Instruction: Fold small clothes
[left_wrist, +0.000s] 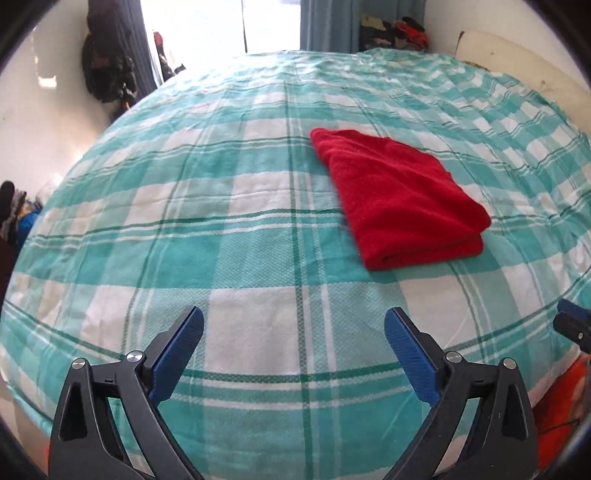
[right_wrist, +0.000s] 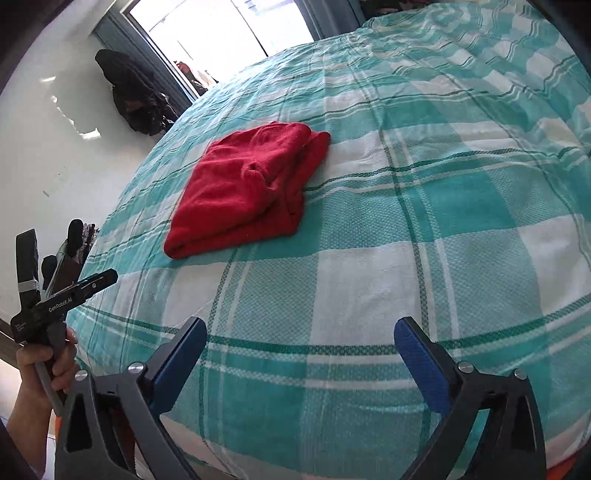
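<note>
A red garment (left_wrist: 399, 195) lies folded into a thick rectangle on the teal and white checked bed sheet (left_wrist: 221, 240). My left gripper (left_wrist: 294, 317) hangs above the sheet, nearer than the garment and to its left, jaws wide apart with nothing between them. In the right wrist view the same red garment (right_wrist: 243, 192) lies ahead and to the left on the sheet (right_wrist: 443, 221). My right gripper (right_wrist: 301, 326) is open and empty too, well short of the garment. A hand (right_wrist: 40, 365) grips the left tool's handle at the left edge.
Dark clothes (left_wrist: 107, 62) hang on the white wall beside a bright window. A heap of clothes (left_wrist: 395, 33) sits beyond the bed's far side. Something orange (left_wrist: 557, 406) shows below the bed's near right edge. Clutter (left_wrist: 14, 210) stands on the floor at the left.
</note>
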